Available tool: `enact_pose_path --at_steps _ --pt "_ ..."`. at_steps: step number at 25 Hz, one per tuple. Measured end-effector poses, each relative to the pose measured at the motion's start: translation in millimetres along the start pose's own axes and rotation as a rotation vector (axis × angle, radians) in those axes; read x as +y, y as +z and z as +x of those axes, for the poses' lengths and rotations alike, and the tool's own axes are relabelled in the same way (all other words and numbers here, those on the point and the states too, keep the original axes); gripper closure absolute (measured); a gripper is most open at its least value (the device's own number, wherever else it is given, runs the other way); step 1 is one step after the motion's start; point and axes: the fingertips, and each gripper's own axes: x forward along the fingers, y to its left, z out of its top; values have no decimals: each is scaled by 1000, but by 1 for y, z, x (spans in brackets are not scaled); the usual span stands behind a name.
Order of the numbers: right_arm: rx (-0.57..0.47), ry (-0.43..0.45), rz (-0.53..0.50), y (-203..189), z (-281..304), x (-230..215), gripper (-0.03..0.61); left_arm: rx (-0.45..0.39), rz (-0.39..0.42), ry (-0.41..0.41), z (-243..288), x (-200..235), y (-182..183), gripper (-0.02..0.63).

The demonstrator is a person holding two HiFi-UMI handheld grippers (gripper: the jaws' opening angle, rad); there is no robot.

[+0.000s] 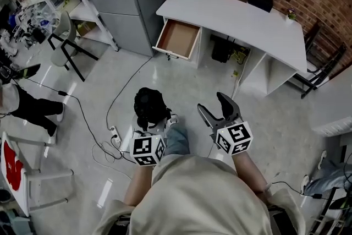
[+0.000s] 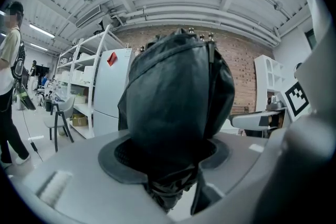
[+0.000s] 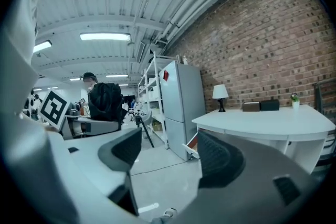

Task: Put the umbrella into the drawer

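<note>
bulging blk crumpled umbrella (image 2: pixel 173 107) in grip of l tongs (image 2: pixel 169 159); r tongs (image 3: pixel 169 153) agape

Your head camera looks steeply down on the floor (image 1: pixel 275 118), with the white desk (image 1: pixel 236 14) ahead. Your 2 gripper cameras look roughly level along their jaws toward the same fridge (image 3: pixel 181 102) and brick wall (image 3: pixel 262 44); the left one sits close behind the umbrella (image 2: pixel 178 113)

Showing no legible words, brands or numbers. Displaying only black-and-white square code markers on the left cube (image 1: pixel 147 150) and the right cube (image 1: pixel 235 137). Showing an unreadable red sticker (image 2: pixel 112 59) on the refrigerator (image 2: pixel 105 94).
</note>
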Motion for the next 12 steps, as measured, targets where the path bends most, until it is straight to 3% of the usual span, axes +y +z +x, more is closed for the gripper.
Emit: enact_pose_path --at_steps 12 --pt "11 8 12 30 133 -53 187 14 -9 -5 129 75 29 367"
